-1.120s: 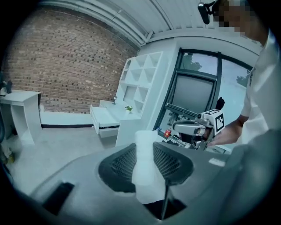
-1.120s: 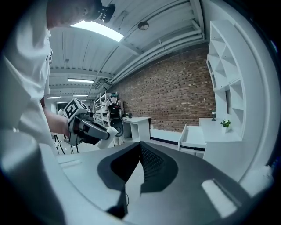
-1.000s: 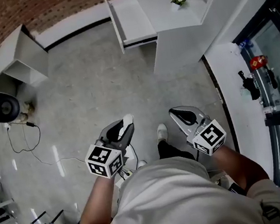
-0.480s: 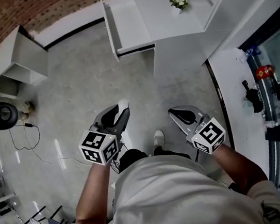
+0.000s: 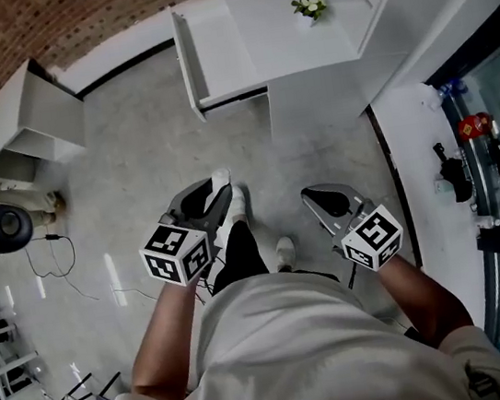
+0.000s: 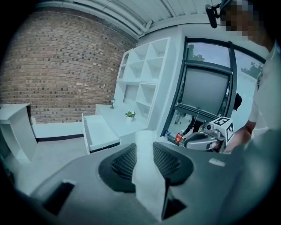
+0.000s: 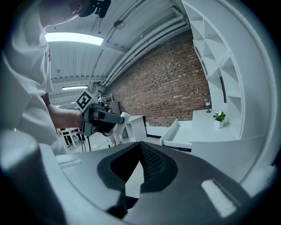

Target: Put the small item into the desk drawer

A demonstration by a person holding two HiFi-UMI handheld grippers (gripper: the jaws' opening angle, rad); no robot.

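A white desk [image 5: 298, 19] stands ahead with its drawer [image 5: 214, 55] pulled open to the left; the part of the drawer I see is bare. My left gripper [image 5: 217, 195] is held above the floor, well short of the drawer, and is shut on a small white block [image 5: 221, 183]. In the left gripper view the block [image 6: 147, 171] stands between the dark jaws, with the drawer [image 6: 100, 132] beyond. My right gripper [image 5: 323, 200] hangs level beside it, its jaws meeting at the tips with nothing between them; its own view shows the drawer [image 7: 175, 129] ahead.
A small potted plant [image 5: 307, 5] sits on the desk top beside white shelves. A low white cabinet [image 5: 42, 114] stands at the left, with a black round device [image 5: 2, 225] and cables [image 5: 54, 261] on the floor. Glass doors [image 5: 492, 139] line the right side.
The person has stepped forward: desk and open drawer have drawn nearer and shifted left in the head view. Both grippers moved along with the body, their holds unchanged.
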